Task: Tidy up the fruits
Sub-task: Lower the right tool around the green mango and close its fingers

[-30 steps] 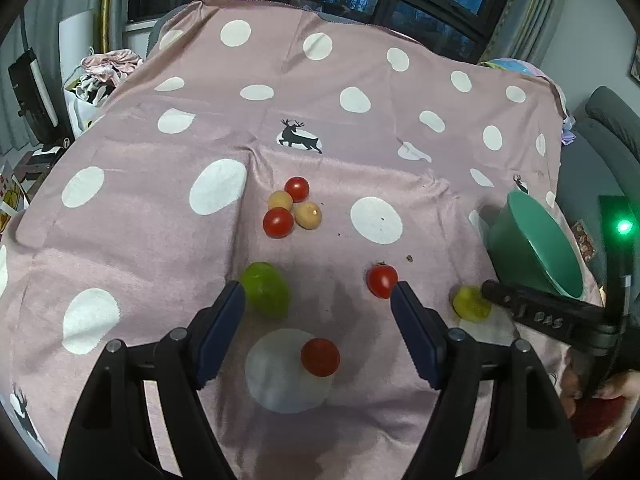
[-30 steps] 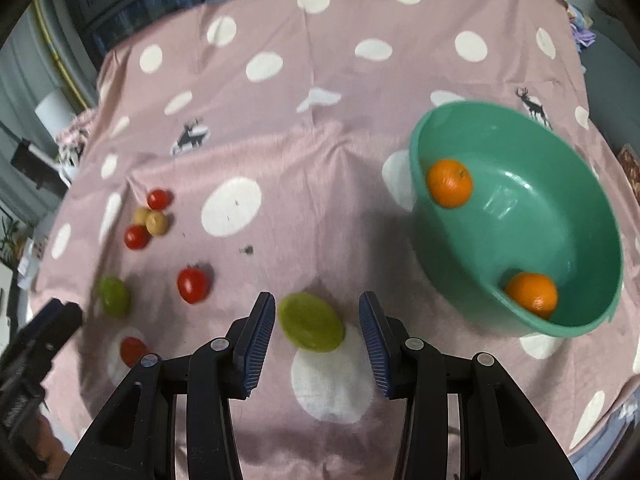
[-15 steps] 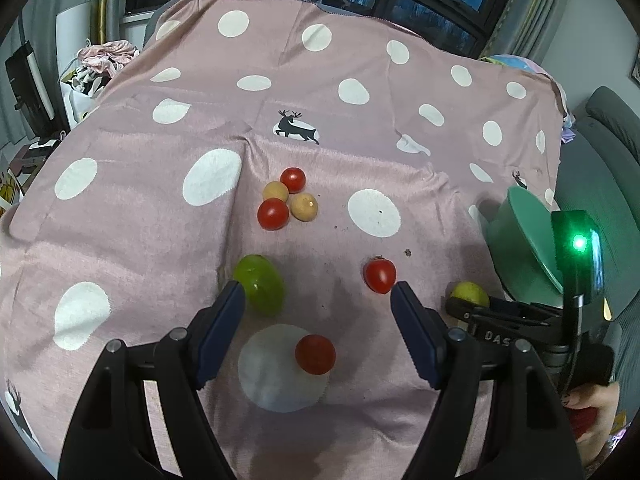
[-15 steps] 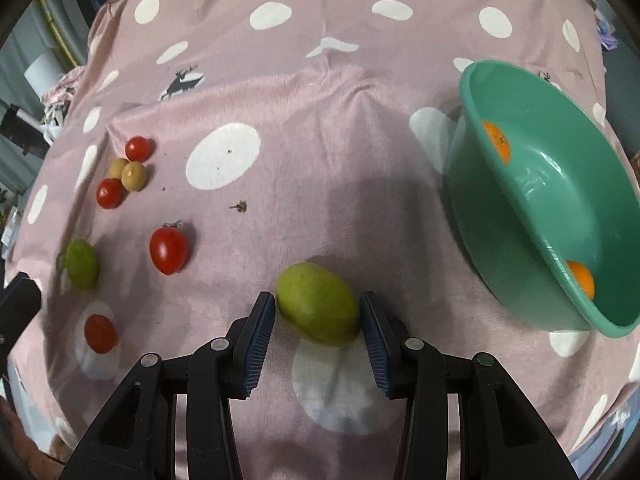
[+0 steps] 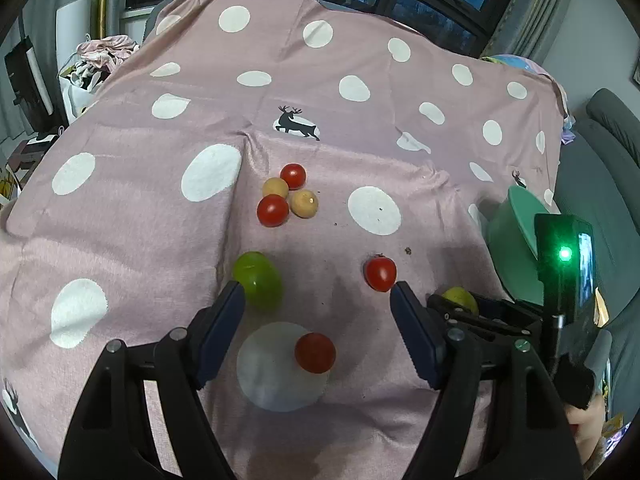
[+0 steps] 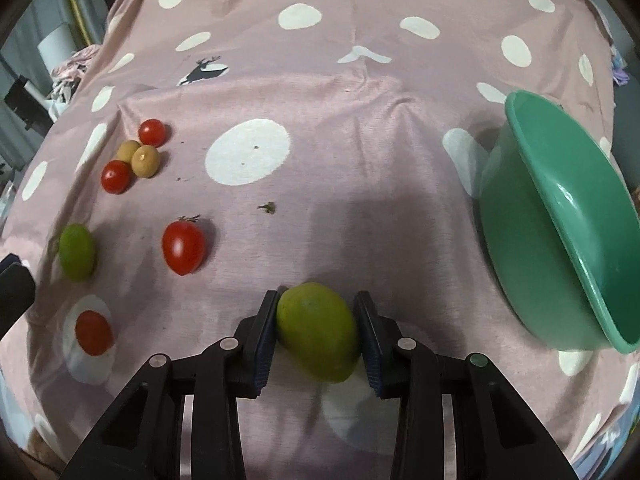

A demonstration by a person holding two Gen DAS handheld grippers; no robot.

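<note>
In the left wrist view, the left tool (image 5: 316, 312) stood wide apart above the table (image 5: 120, 208), with nothing between its fingers; a red tomato (image 5: 315, 352) lay just below.

In the right wrist view, the right tool (image 6: 318, 322) was closing around a green mango (image 6: 318, 330), both pads touching it, left of the green bowl (image 6: 560, 248).

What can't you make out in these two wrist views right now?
- Inside of the green bowl: right wrist view, its near wall blocks the bottom.
- Yellow-green fruit: left wrist view, mostly behind the right gripper, whose jaws are closing on it.
- Bowl: left wrist view, half hidden by that gripper's body.
</note>
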